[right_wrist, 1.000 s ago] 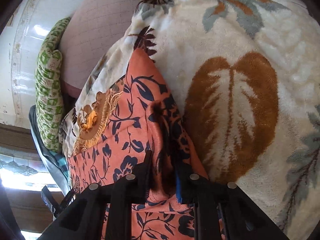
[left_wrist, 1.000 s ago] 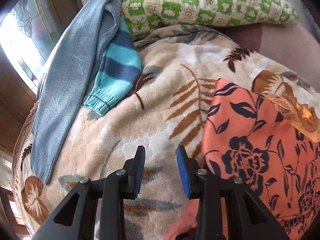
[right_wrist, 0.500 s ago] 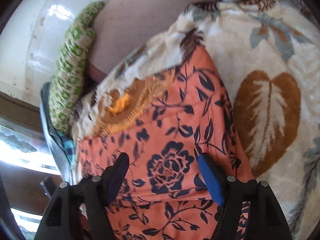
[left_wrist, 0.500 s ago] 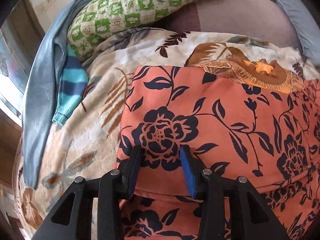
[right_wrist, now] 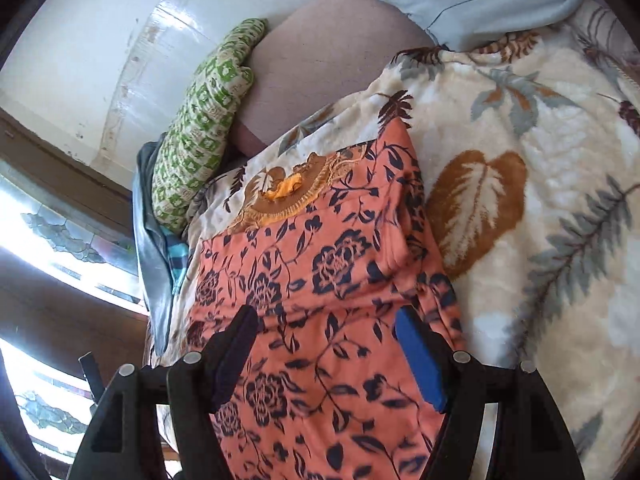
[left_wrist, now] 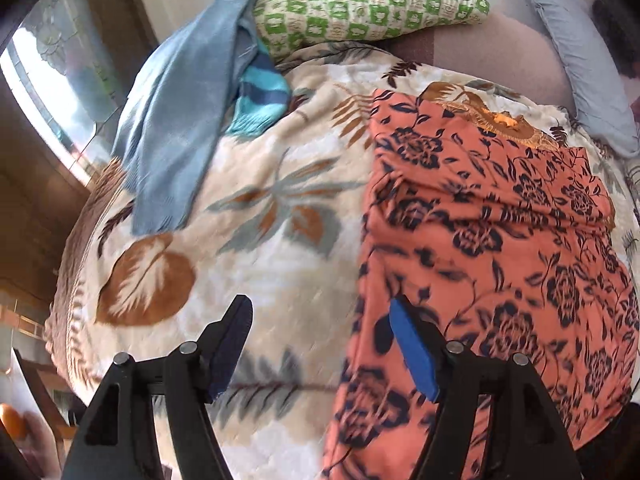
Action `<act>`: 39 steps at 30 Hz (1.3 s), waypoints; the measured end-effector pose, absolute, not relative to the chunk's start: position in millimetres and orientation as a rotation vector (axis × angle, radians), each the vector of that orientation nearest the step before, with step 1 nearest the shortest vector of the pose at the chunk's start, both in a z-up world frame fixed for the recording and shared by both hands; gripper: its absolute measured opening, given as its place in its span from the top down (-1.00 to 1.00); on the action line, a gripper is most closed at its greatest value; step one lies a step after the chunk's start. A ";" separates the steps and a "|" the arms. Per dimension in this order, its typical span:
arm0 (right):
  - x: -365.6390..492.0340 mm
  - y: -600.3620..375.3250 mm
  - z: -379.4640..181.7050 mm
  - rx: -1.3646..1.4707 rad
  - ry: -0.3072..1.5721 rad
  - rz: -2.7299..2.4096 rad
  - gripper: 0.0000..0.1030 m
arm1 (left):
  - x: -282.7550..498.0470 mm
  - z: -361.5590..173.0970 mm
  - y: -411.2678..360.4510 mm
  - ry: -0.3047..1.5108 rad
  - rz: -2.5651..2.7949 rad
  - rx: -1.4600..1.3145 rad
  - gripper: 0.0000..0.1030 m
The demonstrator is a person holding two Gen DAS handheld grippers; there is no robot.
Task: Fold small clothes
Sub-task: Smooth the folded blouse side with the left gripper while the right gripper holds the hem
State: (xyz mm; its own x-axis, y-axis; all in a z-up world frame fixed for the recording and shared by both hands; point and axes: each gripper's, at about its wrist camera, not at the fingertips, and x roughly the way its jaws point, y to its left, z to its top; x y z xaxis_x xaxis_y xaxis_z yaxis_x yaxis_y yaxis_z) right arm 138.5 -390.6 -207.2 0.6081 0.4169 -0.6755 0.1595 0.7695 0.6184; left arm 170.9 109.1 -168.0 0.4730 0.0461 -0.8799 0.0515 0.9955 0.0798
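With both hand-held grippers, left (left_wrist: 320,344) and right (right_wrist: 326,354), just opened and empty, the loosely folded orange floral garment (right_wrist: 320,280) could slump unfolded.

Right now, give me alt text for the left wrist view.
An orange floral garment lies loosely folded on a leaf-print blanket, right of the open, empty left gripper. A blue sweater and green pillow sit beyond.

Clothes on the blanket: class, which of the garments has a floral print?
The orange garment, printed with dark navy flowers, spread flat on the blanket. The grey-blue sweater is plain and the knit piece beside it is turquoise-and-navy striped.
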 end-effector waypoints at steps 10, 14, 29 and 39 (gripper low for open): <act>-23.0 -409.7 -201.0 0.758 0.967 0.188 -0.46 | 73.0 -190.2 141.0 1.183 -0.076 -0.092 -0.47; -38.6 -408.9 -233.5 0.835 1.035 0.166 -0.47 | 73.0 -211.4 142.3 1.246 -0.081 -0.124 -0.46; -16.3 -388.0 -302.9 0.773 1.152 0.150 -0.20 | 88.3 -249.0 146.1 1.332 -0.265 -0.237 0.48; 1.3 -372.6 -312.0 0.807 1.173 0.245 -0.13 | 90.9 -249.5 140.0 1.287 -0.344 -0.195 0.83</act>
State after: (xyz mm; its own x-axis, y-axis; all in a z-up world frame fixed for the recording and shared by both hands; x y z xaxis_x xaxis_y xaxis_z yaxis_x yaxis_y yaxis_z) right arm 1.3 -372.6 -312.0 0.3984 0.5649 -0.7226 0.2284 0.7019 0.6746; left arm 90.9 140.0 -249.5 0.2389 -0.3570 -0.9030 0.1416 0.9328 -0.3314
